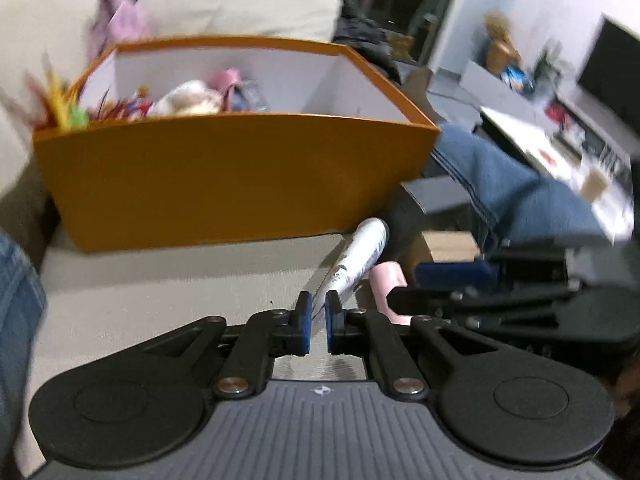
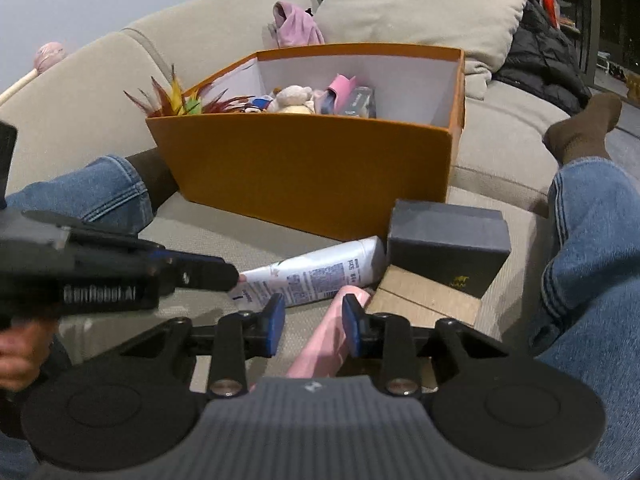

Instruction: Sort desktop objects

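An orange box (image 1: pixel 240 176) with white inside walls stands on the beige sofa; it also shows in the right wrist view (image 2: pixel 312 172) and holds a plush toy (image 2: pixel 292 98), feathers and small items. A white tube (image 1: pixel 360 256) lies in front of it. My left gripper (image 1: pixel 318 312) is shut on the tube's crimped end, as the right wrist view (image 2: pixel 312 272) confirms. A pink tube (image 2: pixel 324 340) lies beside it. My right gripper (image 2: pixel 314 320) is open around the pink tube, whose end shows in the left wrist view (image 1: pixel 386 284).
A dark grey box (image 2: pixel 448 248) rests on a wooden block (image 2: pixel 424 300) right of the tubes. The person's jeans-clad legs (image 2: pixel 592 264) lie on both sides. A cushion (image 2: pixel 420 8) and a black jacket (image 2: pixel 540 60) sit behind the orange box.
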A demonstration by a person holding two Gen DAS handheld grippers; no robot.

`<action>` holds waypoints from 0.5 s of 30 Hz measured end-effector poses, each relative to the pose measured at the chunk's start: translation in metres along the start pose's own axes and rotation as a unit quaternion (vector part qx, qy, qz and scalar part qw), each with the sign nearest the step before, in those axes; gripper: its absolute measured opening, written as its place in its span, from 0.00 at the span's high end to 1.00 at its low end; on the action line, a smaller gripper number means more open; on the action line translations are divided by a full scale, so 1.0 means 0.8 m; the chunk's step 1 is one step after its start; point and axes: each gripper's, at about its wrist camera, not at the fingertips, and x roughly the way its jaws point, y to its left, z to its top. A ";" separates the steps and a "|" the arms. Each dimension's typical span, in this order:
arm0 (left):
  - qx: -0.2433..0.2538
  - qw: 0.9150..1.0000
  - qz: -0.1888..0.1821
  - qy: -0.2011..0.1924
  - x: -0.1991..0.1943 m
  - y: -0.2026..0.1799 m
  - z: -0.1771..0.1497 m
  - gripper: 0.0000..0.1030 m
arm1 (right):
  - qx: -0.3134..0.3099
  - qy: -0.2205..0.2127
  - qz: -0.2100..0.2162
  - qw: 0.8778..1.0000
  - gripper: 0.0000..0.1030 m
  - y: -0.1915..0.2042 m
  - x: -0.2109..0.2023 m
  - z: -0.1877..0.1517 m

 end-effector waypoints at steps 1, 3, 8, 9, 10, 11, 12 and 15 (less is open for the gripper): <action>0.015 1.000 0.005 0.002 0.000 -0.005 -0.001 0.93 | -0.001 -0.001 0.000 1.000 0.68 -0.001 0.000 0.000; 0.036 0.999 0.008 0.009 0.000 -0.011 -0.003 0.85 | -0.002 -0.001 -0.001 1.000 0.68 0.000 0.001 0.001; 0.063 0.998 0.011 0.025 0.013 -0.012 -0.011 0.80 | -0.006 -0.009 0.002 1.000 0.68 -0.001 -0.006 0.004; 0.069 0.997 0.014 0.026 0.018 -0.013 -0.012 0.80 | -0.009 -0.013 0.003 1.000 0.68 -0.002 -0.009 0.005; 0.077 0.997 0.016 0.025 0.022 -0.015 -0.012 0.80 | -0.015 -0.019 -0.001 1.000 0.68 -0.002 -0.014 0.008; 0.083 0.996 0.018 0.026 0.026 -0.016 -0.012 0.80 | -0.025 -0.027 -0.009 0.999 0.67 -0.003 -0.020 0.011; 0.086 0.996 0.020 0.028 0.030 -0.016 -0.013 0.80 | -0.035 -0.035 -0.016 0.999 0.66 -0.005 -0.025 0.015; 0.082 0.996 0.018 0.032 0.037 -0.014 -0.014 0.80 | -0.068 -0.059 -0.043 0.995 0.59 -0.019 -0.044 0.030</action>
